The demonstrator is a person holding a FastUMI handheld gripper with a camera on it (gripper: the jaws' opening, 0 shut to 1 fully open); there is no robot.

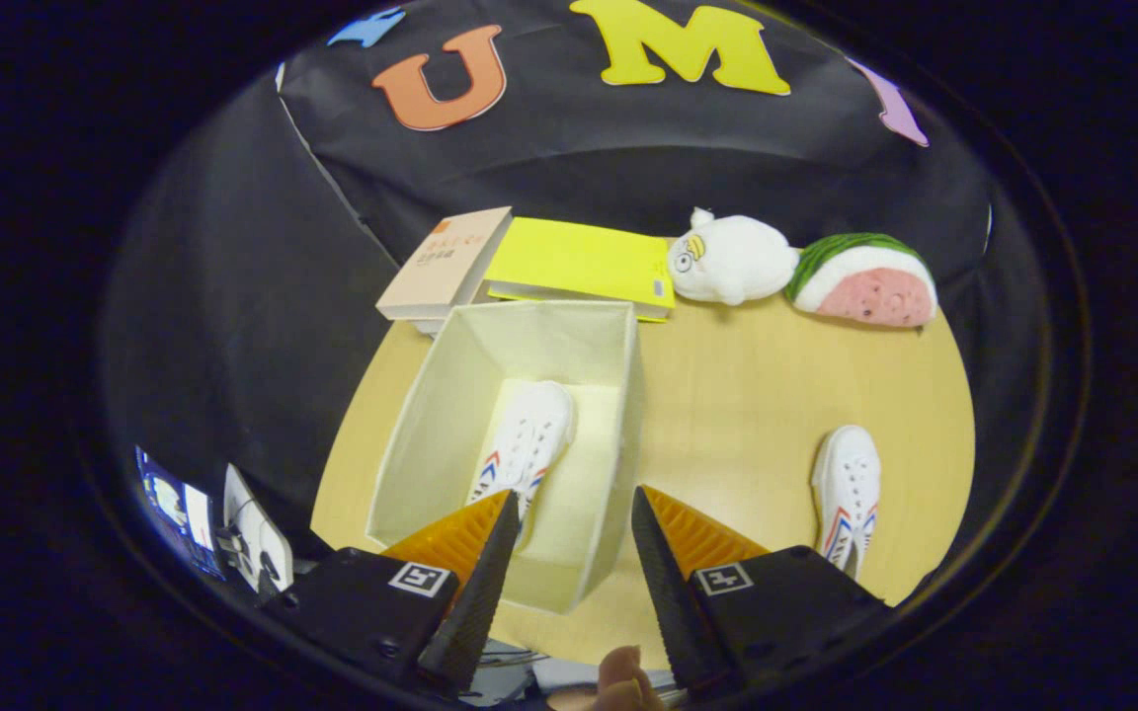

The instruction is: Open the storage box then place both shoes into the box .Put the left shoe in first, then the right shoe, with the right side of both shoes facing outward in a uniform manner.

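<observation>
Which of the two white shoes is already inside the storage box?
The shoe just ahead of the open hand-held gripper lies inside the storage box. The other shoe rests on the bare table, to the box's right.

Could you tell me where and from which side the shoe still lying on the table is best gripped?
Probably across its narrow width near the collar, coming from above. The shoe on the table rests on its sole, upper facing up, clear of the storage box. The open hand-held gripper holds nothing.

Gripper [571,513] fingers spread apart, holding nothing
</observation>
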